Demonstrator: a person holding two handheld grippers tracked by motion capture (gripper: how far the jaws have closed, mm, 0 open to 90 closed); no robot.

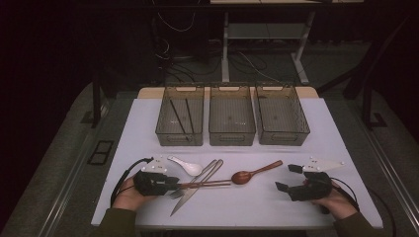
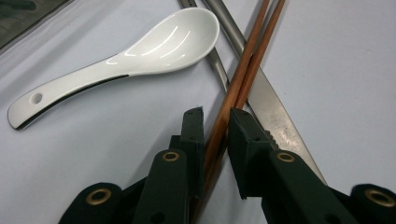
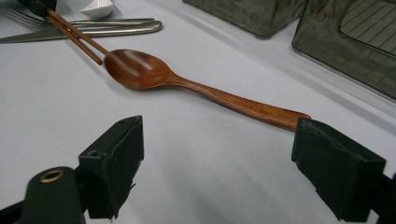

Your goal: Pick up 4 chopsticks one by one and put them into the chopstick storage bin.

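Left tool pinching a pair of brown chopsticks on the white bench

The left tool (image 2: 215,122) has its jaws pressed onto the chopsticks (image 2: 243,70), whose near ends are hidden between the jaws; they lie just right of the white spoon (image 2: 140,51), across a knife (image 2: 275,116) and a fork whose tines are cut off. The right tool (image 3: 217,161) is spread wide, holding nothing, near the wooden spoon (image 3: 187,84).
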